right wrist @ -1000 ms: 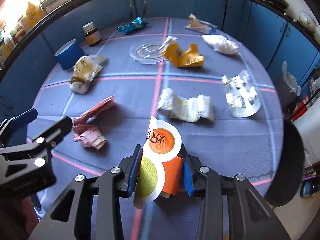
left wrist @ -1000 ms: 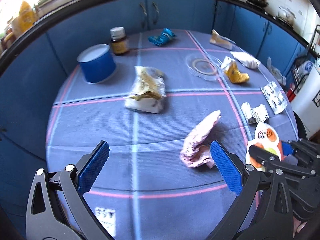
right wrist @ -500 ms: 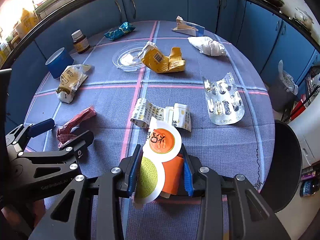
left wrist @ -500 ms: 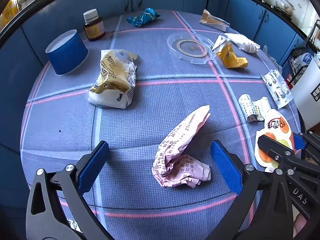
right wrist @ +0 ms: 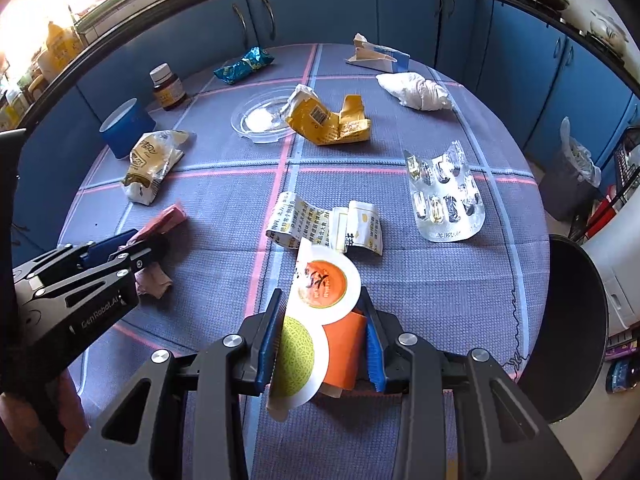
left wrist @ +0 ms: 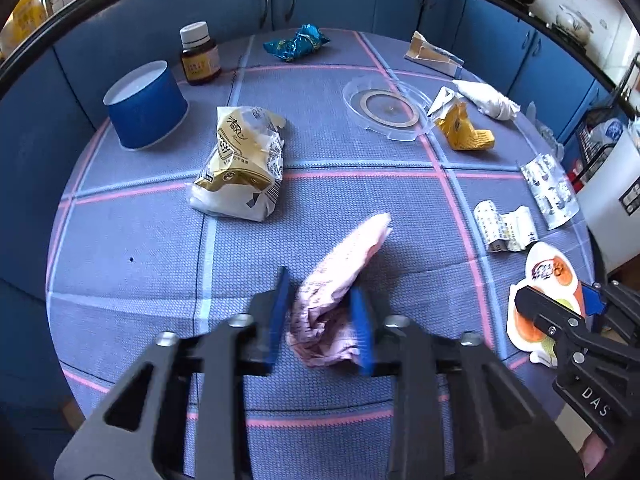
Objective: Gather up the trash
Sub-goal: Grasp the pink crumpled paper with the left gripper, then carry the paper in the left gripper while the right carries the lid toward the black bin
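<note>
Since a second ago, the left gripper [left wrist: 322, 320] has gone from spread wide to closing in on the crumpled pink paper [left wrist: 336, 292], which now sits between its blue pads [left wrist: 362, 330]; the right-hand pad touches the wad, while the other shows a sliver of cloth beside it. The jaws are closing at this moment.

All of this lies on the round table with its blue checked cloth [left wrist: 360, 208], scattered with litter. The blue paper cup [left wrist: 146, 106] stands upside down near the far left edge, with a brown pill bottle [left wrist: 199, 56] just behind it. A gold-and-white snack bag [left wrist: 240, 168] lies between the cup and the pink paper. A clear plastic lid [right wrist: 262, 118] rests toward the far side, touching a yellow crumpled carton [right wrist: 330, 120]. A silver blister pack [right wrist: 444, 194] lies to the right.

The right gripper [right wrist: 322, 344] pinches an orange-and-white wrapper [right wrist: 326, 316] upright between its pads, lifted just above the cloth.
</note>
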{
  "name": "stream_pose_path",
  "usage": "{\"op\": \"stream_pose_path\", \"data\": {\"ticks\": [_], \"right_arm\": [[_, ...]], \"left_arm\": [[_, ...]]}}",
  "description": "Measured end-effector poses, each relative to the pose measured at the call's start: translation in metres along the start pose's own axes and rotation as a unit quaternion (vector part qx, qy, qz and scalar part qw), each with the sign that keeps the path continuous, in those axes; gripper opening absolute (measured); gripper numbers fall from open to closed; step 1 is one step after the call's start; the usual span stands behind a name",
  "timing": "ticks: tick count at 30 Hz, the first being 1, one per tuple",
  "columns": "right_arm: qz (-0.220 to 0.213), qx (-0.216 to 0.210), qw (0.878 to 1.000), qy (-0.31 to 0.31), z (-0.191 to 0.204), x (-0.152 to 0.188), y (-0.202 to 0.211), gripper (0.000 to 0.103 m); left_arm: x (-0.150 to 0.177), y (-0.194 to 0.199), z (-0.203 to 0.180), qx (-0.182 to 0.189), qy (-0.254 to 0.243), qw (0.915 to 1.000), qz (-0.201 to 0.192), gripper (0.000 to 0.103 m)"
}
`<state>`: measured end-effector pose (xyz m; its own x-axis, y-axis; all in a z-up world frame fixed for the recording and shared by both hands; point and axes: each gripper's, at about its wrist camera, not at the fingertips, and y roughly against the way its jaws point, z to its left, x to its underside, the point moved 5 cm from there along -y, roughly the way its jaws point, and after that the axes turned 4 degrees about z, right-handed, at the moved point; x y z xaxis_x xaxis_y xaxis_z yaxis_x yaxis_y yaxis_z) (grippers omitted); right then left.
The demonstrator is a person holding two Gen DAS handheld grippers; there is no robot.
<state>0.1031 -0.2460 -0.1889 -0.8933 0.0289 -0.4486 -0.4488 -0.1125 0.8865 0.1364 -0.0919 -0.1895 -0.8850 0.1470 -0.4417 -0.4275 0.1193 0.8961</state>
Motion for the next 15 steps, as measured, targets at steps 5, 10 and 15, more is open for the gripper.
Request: {"op": "stream_pose_path", "data": {"ticks": [5,10,15], "right_arm": [[-0.025,0.000,1.000,-0.004,-0.007,-0.006,0.018,0.032],[-0.054,-0.002,0.999,-0.010,-0.020,-0.014,0.039,0.024],[-0.057,-0.023,0.998,-0.010,-0.032,-0.011,0.046,0.014]], "left_arm": [[-0.003,0.014,-0.011,0.001,-0.005,0.9997,-0.022,0.023],[-0.013,0.032,-0.030,0.008,-0.019,0.9988,-0.045,0.023],[-0.023,0.042,-0.048,0.009,-0.028,0.9977,-0.061,0.023]]}}
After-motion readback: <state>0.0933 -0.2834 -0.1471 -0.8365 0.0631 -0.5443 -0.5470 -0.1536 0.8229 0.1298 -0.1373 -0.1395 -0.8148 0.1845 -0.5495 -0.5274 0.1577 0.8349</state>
